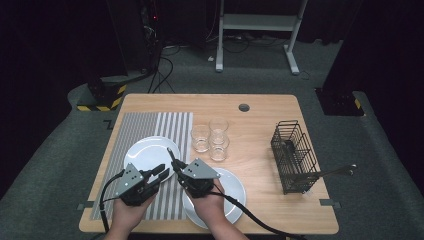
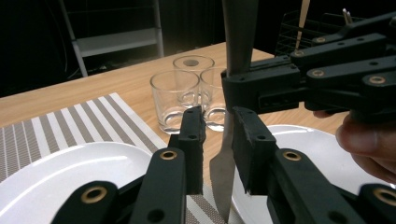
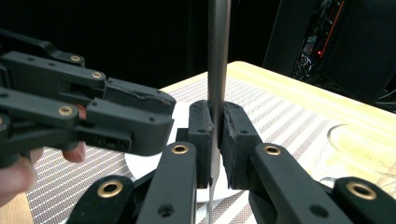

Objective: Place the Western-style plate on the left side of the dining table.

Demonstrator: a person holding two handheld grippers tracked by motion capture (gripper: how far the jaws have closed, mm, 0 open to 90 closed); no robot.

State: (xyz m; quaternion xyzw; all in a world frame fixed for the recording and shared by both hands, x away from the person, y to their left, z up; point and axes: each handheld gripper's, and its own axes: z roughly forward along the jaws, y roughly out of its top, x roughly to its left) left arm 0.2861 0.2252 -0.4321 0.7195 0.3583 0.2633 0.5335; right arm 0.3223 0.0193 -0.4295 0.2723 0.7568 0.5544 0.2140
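My right tongs (image 3: 215, 135) are clamped on a knife (image 3: 218, 56), which stands upright between the pads, handle up and blade down. In the left gripper view the same knife (image 2: 223, 182) hangs with its blade between my left tongs (image 2: 217, 135); there the pads stand a little apart on either side of it, and I see a gap on the left side, so they are narrow but not pressing. From above, both tongs meet at the near edge of the worktop (image 1: 260, 107), the left tongs (image 1: 161, 172) just beside the right tongs (image 1: 175, 162).

Under my right hand lies a white plate (image 1: 235, 192), with no food on the part I can see. Just beyond my left tongs a second white plate (image 1: 145, 150) rests on a striped mat (image 1: 145, 125), and it too holds nothing.

Farther on, near the middle of the worktop, three clear glasses (image 1: 210, 137) stand together upright, touching or nearly so, all empty.

Off to the right stands a black wire basket (image 1: 292, 155). A piece of cutlery (image 1: 335, 171) sticks out of its near right side, and another dark utensil lies inside; I cannot tell what kind.
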